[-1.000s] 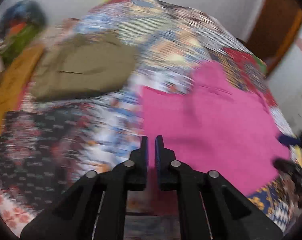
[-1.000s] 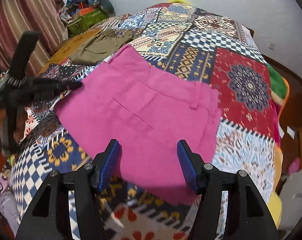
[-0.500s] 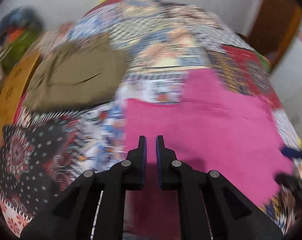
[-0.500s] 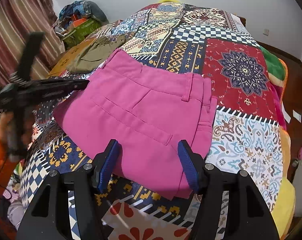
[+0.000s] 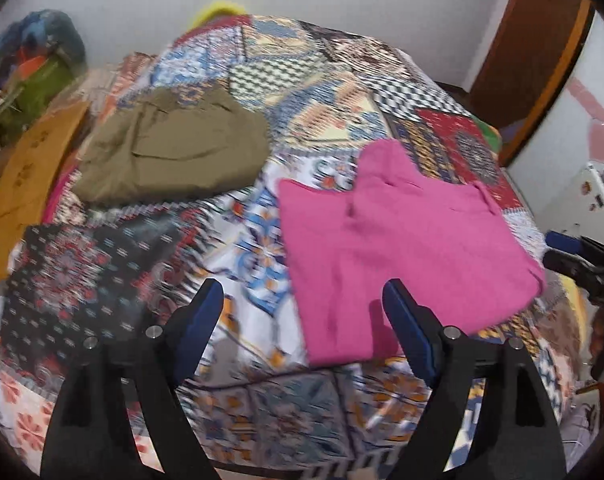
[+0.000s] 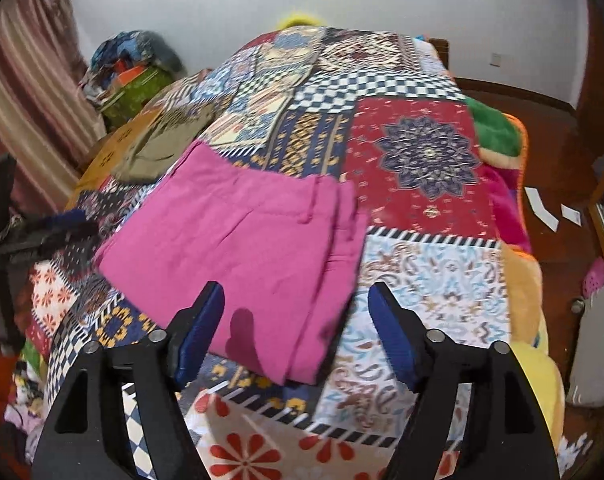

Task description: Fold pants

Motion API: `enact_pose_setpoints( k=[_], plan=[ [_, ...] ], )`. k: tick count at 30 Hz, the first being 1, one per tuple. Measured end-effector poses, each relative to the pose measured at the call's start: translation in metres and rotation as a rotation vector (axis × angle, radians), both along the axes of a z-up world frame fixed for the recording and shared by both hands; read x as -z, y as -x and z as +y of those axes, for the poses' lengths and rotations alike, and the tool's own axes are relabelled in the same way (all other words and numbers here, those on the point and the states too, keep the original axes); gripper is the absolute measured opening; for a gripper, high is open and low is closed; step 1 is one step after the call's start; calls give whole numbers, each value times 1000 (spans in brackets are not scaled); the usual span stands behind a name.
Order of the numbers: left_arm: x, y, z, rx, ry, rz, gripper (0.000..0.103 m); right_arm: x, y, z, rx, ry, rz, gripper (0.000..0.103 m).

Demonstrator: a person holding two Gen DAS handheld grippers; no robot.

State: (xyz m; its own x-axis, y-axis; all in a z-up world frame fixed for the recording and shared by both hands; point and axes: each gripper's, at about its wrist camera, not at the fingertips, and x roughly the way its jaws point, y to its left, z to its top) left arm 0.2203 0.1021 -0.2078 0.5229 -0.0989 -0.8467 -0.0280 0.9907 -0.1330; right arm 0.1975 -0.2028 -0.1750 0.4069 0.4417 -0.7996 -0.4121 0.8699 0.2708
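Observation:
The pink pants [image 5: 397, 248] lie folded into a compact rectangle on the patchwork bed cover [image 5: 262, 92]; they also show in the right wrist view [image 6: 242, 260]. My left gripper [image 5: 302, 316] is open and empty, above the near left edge of the pants. My right gripper [image 6: 296, 318] is open and empty, above the near edge of the pants. The right gripper also shows at the right edge of the left wrist view [image 5: 573, 256], and the left gripper at the left edge of the right wrist view [image 6: 42, 232].
Folded olive pants [image 5: 170, 152] lie at the far left of the bed, next to a mustard garment [image 5: 26, 168]. A pile of bags [image 6: 130, 68] and a striped curtain [image 6: 18, 92] stand to the left. Wooden floor [image 6: 549, 152] lies to the right.
My left gripper has opened and let go of the pink pants, then drawn back. The pants now lie flat and folded. My right gripper has stayed open and pulled back slightly.

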Motion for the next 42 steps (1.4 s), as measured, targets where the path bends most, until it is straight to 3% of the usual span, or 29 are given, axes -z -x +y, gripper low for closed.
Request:
enact_pose_setpoints(
  k=[9,15,21,23,25,30,36,39,42],
  plan=[
    [33,-18,-18,27,77,77,87,31,-17,6,-7,0,100,72],
    [42,-34,-12,18,150,85,90,48,-31,2,30,-120,186,80],
    [52,-48,-4,10,226,104,90,53,-41,16,4,-97,174,82],
    [52,-51,-5,18,231,97,86,54,-43,18,5,-88,173,80],
    [51,-52,-8,35,237,86,71,54,-44,16,7,-97,166,76],
    [45,-52,-14,63,245,70,48,53,-43,5,42,-128,158,49],
    [37,-46,-16,61,226,60,23,40,-33,10,17,-102,86,26],
    [28,-40,-18,59,209,46,17,29,-28,13,2,-95,46,17],
    [17,-31,-22,62,183,21,12,19,-23,13,-2,-99,23,17]
  ],
)
